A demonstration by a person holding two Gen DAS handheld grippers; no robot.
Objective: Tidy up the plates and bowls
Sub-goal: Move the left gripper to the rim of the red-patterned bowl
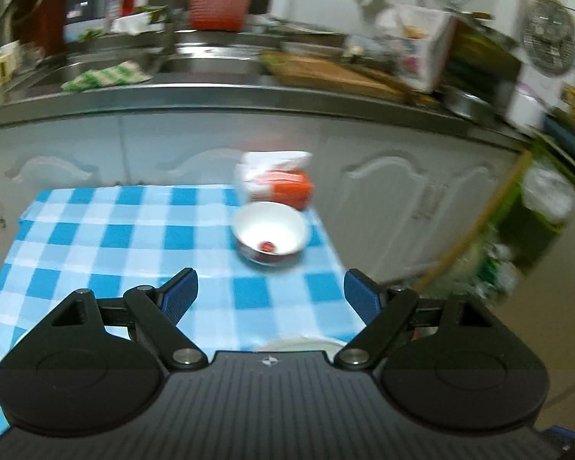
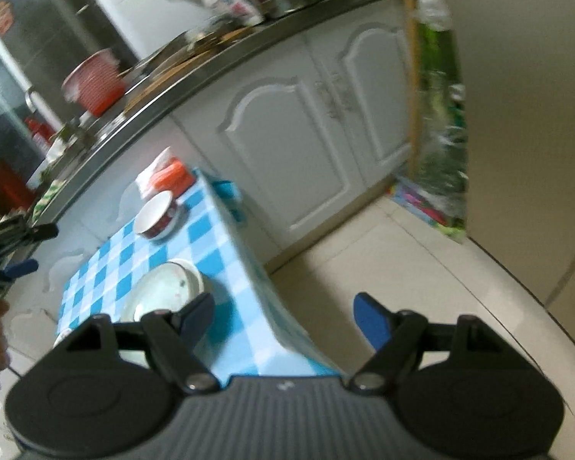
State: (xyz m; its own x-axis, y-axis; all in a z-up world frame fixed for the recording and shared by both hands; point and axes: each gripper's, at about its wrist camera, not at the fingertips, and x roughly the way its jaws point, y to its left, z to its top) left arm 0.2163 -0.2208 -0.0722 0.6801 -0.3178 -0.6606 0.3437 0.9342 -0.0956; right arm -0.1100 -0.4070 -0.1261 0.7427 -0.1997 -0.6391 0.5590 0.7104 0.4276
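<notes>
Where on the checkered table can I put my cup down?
The tablecloth is bare left of the white bowl. The right side is crowded: tissue pack behind the bowl, plate near the front edge.

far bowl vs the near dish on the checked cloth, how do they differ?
The far bowl is deep with a red-patterned outer wall; the near dish looks wider and shallower, pale with small specks inside. The far bowl stands next to the orange tissue pack; the near dish lies by the open right gripper. Both are upright on the checked cloth, white inside, and ungripped.
</notes>
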